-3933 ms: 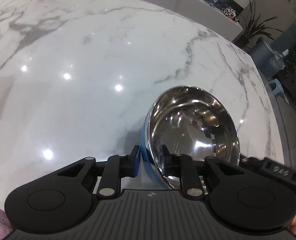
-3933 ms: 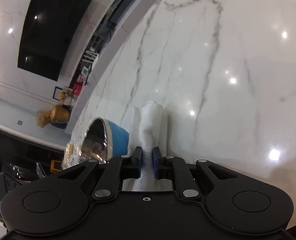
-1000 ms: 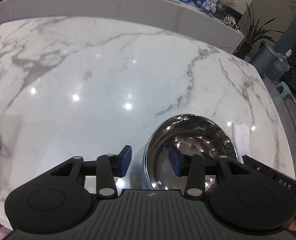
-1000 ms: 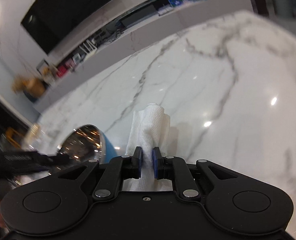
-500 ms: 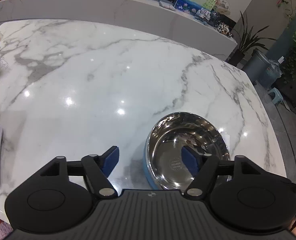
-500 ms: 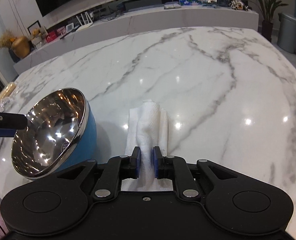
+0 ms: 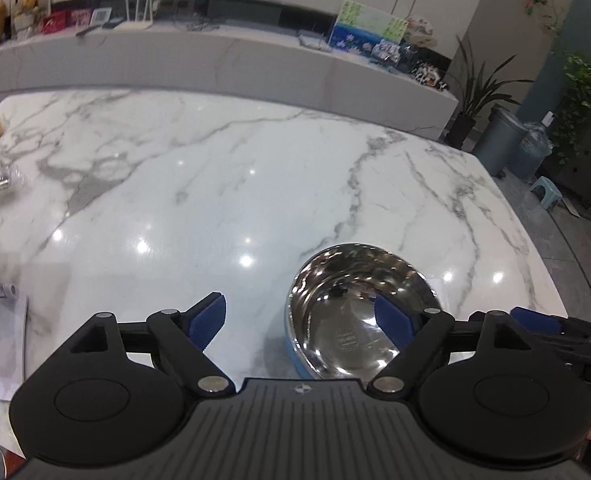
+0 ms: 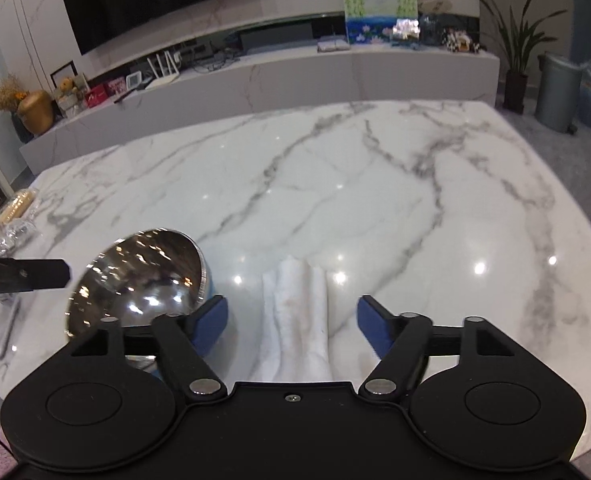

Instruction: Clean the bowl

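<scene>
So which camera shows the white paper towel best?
The right wrist view: the white folded paper towel lies flat on the marble table, in full sight. The left wrist view shows only a corner of it behind the shiny steel bowl.

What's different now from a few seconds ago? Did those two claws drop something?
Yes. The left claw opened and let go of the steel bowl, which now sits on the marble table. The right claw opened too, releasing the white paper towel, which lies flat. Both claws pulled back. Bowl and towel remain side by side.
</scene>
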Motion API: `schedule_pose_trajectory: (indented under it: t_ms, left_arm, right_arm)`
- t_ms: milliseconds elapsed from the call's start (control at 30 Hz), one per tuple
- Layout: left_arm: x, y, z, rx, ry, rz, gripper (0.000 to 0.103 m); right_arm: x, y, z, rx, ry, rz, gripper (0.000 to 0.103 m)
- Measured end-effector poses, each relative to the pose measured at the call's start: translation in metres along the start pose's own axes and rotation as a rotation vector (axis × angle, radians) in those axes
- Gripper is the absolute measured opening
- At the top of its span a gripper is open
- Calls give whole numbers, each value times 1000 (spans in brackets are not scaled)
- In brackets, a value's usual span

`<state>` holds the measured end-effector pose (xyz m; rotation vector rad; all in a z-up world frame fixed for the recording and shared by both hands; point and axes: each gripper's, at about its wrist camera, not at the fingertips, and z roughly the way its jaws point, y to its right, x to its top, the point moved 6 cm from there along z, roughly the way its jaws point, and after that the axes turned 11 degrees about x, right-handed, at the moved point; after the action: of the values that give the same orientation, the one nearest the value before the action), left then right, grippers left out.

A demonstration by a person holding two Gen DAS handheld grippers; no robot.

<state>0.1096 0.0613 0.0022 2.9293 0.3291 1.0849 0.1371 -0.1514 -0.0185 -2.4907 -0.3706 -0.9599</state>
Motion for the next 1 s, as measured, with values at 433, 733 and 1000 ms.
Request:
schedule_pose_trajectory:
  t_ms: [433,733,1000]
  left_arm:
    - [-32,-4,-13,41,66,-18,103]
    - [-53,-6,-11,102,48,3,103]
    - [-69,1,-10,170,30,76,102]
  right_arm:
    - [-38,-16,-18,-50,4,114,102]
    - [-61,-29,-28,-116,56,63,102]
    - [-68,-34,-32,-137,93,18,102]
